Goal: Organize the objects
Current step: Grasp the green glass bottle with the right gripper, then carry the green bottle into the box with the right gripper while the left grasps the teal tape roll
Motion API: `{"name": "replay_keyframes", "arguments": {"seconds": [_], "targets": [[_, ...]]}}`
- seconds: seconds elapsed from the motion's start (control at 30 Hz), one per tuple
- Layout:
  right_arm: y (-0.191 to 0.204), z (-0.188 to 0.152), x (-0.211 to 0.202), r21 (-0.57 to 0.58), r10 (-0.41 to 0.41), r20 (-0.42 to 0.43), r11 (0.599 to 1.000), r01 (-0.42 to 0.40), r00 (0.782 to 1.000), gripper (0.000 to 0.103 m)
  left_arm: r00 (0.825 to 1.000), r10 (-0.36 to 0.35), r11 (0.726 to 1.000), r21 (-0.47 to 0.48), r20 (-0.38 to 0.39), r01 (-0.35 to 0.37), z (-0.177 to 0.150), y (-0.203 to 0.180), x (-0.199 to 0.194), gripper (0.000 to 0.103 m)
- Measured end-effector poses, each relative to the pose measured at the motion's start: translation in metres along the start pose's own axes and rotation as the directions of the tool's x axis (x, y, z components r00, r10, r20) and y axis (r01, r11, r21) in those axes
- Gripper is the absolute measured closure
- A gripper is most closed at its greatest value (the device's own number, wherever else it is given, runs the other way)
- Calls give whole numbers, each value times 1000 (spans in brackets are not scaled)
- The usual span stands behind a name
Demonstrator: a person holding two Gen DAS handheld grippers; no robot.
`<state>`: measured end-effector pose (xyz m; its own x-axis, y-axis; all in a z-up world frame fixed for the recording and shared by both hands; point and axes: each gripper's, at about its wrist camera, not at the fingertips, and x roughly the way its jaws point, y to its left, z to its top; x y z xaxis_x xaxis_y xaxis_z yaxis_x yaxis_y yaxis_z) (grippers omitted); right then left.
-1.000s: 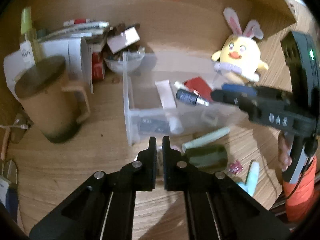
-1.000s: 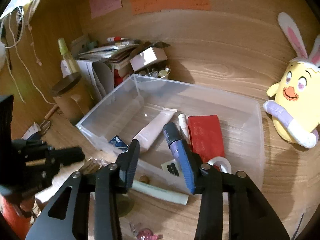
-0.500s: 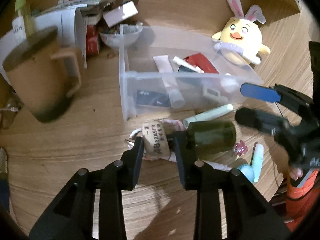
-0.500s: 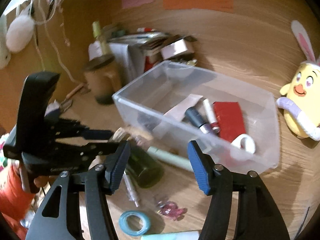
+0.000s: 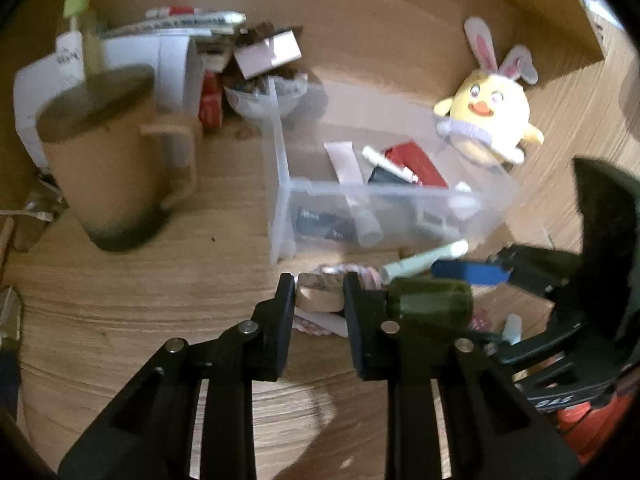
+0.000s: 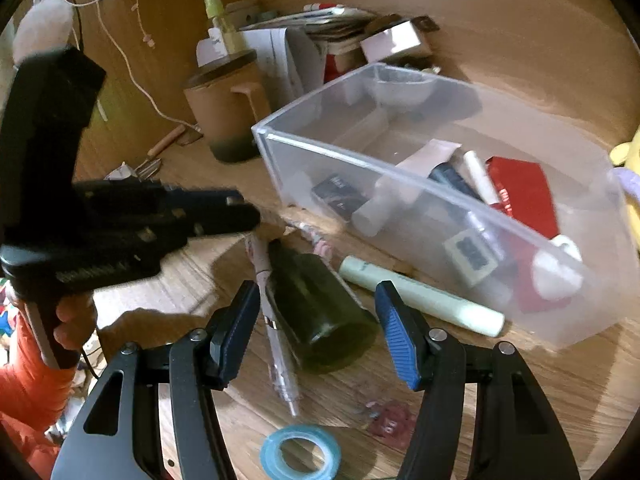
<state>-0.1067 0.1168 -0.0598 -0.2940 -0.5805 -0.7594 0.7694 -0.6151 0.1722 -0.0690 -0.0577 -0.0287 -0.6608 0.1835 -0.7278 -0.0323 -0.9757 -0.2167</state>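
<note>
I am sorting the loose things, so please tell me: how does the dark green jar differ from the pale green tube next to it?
The dark green jar is wide, short and dark; the pale green tube is thin, long and light. The jar lies between the open right gripper's fingers; the tube lies along the clear bin's front wall. Both lie on their sides on the wooden desk, outside the bin.

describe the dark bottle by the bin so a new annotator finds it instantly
Start at the clear plastic bin on the wooden desk. Just in front of its near wall lies a pale green tube; beside that, the dark green bottle lies on its side. It is the only dark, fat cylinder there.
</note>
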Motion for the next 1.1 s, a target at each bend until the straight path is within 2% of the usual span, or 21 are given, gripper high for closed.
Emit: {"name": "replay_keyframes", "arguments": {"seconds": [0.1,0.37,0.67,0.77,1.1], "targets": [[-1,-1,3,9,29,-9,1000,-29,1000,60,999,6,1000,3,34,-7,5,-1,-12,79],[0,-4,-13,36,54,34,998,-56,998,64,993,8,1000,-10,121,-7,31,-5,-35,79],[-5,0,-48,71,41,134,996,-51,990,65,978,33,999,-15,207,-30,62,-15,-43,79],[-11,1,-58,96,36,163,994,-52,986,65,979,39,999,-15,200,-37,69,-17,-33,79],[-39,0,-92,170,-18,238,985,-23,971,65,992,94,996,0,85,-95,81,-22,28,79]]}}
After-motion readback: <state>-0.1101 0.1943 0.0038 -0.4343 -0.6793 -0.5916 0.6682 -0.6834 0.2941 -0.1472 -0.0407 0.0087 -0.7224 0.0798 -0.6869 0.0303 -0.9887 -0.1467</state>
